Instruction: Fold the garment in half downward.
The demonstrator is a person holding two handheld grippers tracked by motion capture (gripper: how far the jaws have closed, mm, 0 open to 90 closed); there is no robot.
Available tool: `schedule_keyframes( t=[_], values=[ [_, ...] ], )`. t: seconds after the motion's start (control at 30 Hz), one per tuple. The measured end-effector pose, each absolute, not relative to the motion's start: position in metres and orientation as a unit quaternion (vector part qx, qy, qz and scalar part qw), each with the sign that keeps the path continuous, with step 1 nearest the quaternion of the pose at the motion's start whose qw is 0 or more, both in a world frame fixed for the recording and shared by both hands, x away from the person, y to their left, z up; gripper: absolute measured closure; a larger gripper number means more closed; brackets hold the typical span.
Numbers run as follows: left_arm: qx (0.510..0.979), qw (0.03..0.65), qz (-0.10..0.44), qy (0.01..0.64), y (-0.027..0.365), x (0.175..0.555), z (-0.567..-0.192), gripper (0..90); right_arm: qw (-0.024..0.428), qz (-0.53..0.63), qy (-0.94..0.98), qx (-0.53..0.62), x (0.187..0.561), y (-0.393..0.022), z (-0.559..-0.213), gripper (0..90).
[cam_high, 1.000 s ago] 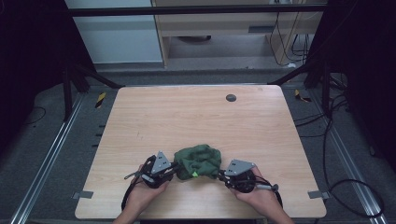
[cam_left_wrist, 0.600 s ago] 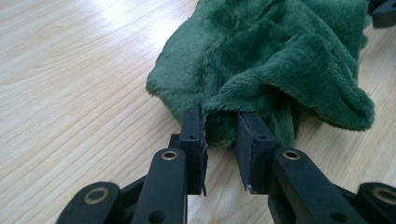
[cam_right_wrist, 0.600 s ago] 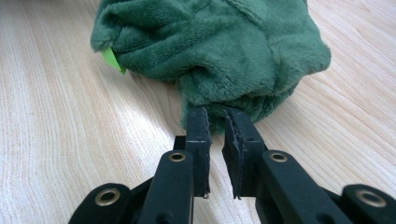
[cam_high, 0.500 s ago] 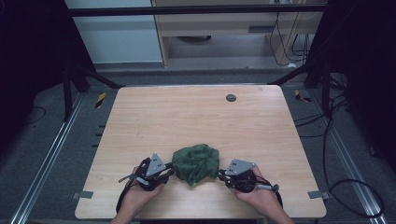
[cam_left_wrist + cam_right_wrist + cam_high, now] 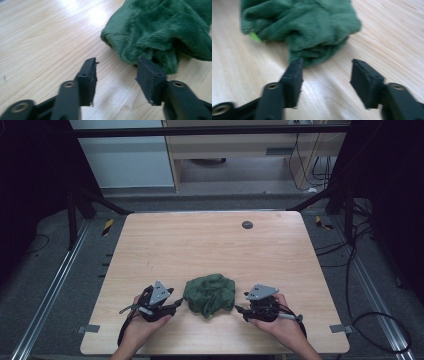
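Observation:
A crumpled dark green fleece cloth (image 5: 210, 294) lies on the wooden table (image 5: 210, 245) near its front edge. My left gripper (image 5: 175, 306) rests just left of it, my right gripper (image 5: 239, 310) just right of it, each in a hand. In the left gripper view the left gripper (image 5: 117, 67) is open over bare wood, the cloth (image 5: 160, 27) just beyond its right jaw. In the right gripper view the right gripper (image 5: 325, 66) is open too, the cloth (image 5: 302, 27) just beyond its left jaw. Both pairs of jaws have just been opening, with nothing between them.
A small dark round disc (image 5: 247, 224) sits at the table's far side. A bright green tag (image 5: 255, 37) peeks from under the cloth. Metal rails (image 5: 55, 285) run along the table's sides, and cables (image 5: 370, 320) lie on the floor at the right.
Both grippers were against the cloth's sides a second ago. They have since opened and drawn slightly outward, leaving the cloth in a loose heap between them.

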State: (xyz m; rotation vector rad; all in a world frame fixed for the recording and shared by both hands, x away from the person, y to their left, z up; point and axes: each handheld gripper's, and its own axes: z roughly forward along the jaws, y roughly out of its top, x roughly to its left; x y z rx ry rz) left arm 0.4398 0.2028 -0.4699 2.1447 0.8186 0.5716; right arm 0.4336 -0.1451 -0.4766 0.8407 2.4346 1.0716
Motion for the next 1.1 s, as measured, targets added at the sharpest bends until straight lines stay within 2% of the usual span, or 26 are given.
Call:
schedule_keyframes(
  t=[0.17,0.33,0.67,0.83,1.1],
  values=[
    [0.842,0.362,0.219,0.335,0.208,0.449,-0.466,28.2,0.184,0.370,0.848,0.331,0.443,-0.155,-0.473,24.2],
    [0.851,0.339,0.212,0.341,0.213,0.460,-0.469,18.3,0.176,0.363,0.838,0.369,0.458,-0.168,-0.473,17.2],
    [0.859,0.313,0.197,0.354,0.226,0.484,-0.478,9.7,0.166,0.342,0.818,0.430,0.493,-0.195,-0.476,9.1],
    [0.849,0.321,0.193,0.374,0.235,0.500,-0.482,6.8,0.164,0.348,0.802,0.456,0.507,-0.207,-0.480,9.0],
    [0.824,0.333,0.190,0.418,0.245,0.525,-0.490,6.9,0.189,0.359,0.762,0.504,0.528,-0.227,-0.485,11.2]
  ],
)
